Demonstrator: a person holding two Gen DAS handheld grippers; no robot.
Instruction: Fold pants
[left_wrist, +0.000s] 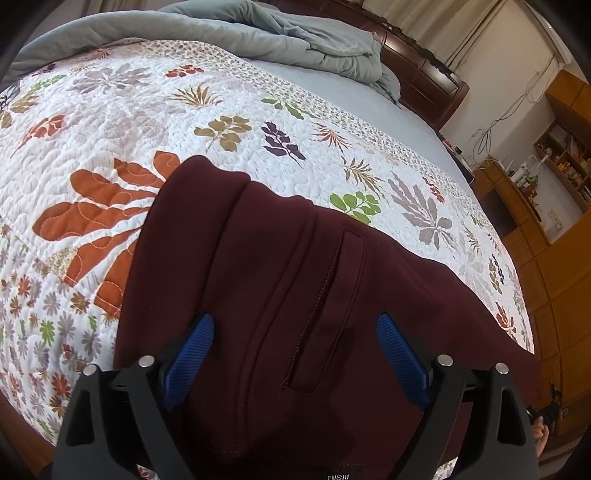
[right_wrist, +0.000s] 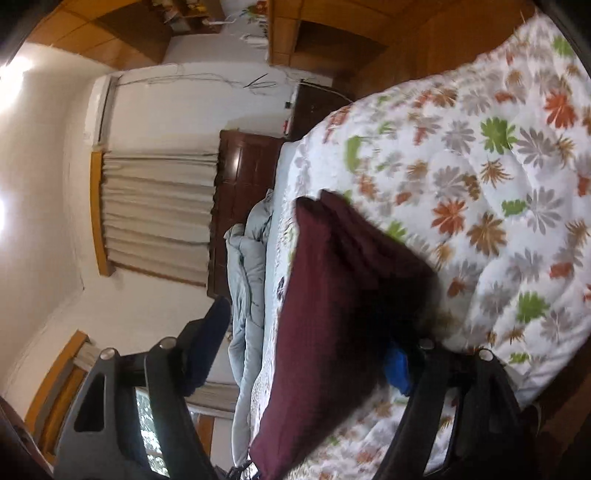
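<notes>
Your left gripper (left_wrist: 295, 332) hovers spread wide over the maroon pants (left_wrist: 280, 295), pads clear of the cloth, which lies on the near part of the floral quilt (left_wrist: 110, 129). Your right gripper (right_wrist: 306, 350) is spread too, the pants (right_wrist: 332, 314) between its fingers.

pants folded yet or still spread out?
Partly folded. The maroon pants lie in stacked layers on the floral quilt, a doubled edge at the far end; the full length is out of view.
</notes>
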